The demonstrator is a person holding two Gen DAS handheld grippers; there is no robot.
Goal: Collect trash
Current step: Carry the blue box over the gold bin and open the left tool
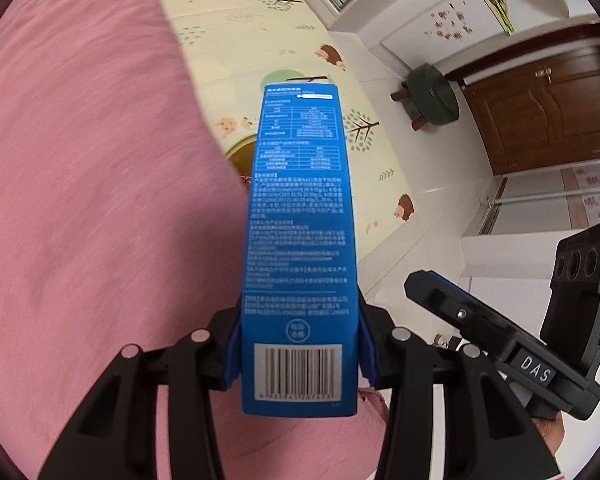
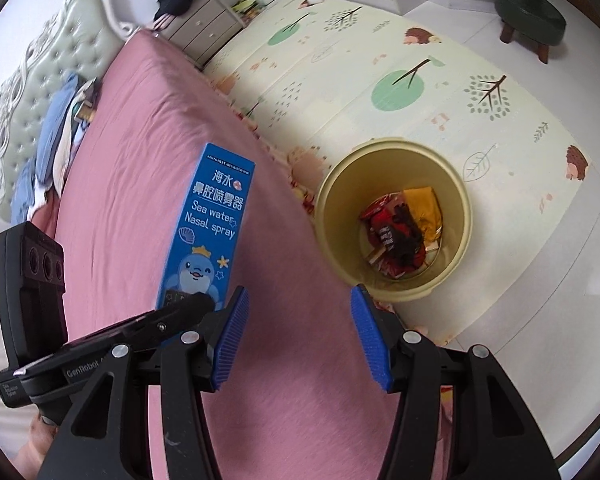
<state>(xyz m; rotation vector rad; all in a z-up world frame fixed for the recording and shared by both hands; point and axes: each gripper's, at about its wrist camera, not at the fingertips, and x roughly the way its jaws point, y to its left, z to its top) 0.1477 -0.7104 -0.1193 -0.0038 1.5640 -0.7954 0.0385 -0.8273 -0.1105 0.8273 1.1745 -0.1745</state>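
In the left wrist view, the left gripper has its jaws clamped on the lower end of a blue nasal spray box, a tall, slim carton of smooth printed card with white small print and a barcode at the held end; the blue ribbed pads press on both narrow sides. The box hangs above the edge of the bed, whose pink sheet looks soft and faintly slubbed, with the cream play mat beyond. Only a sliver of a yellowish rim shows past the box's left side. In the right wrist view, the right gripper has its jaws apart with nothing between them, over the pink bed edge. The same carton stands up from the left gripper, its front showing a cartoon dolphin and "Sea water Nasal spray". Just beside the bed on the floor mat sits the round pale-yellow plastic waste bin, smooth-walled and open-topped, already holding crumpled red and yellow glossy wrappers. So some trash seems collected already; the box is picked up but not yet over the bin, and dropping it in remains.
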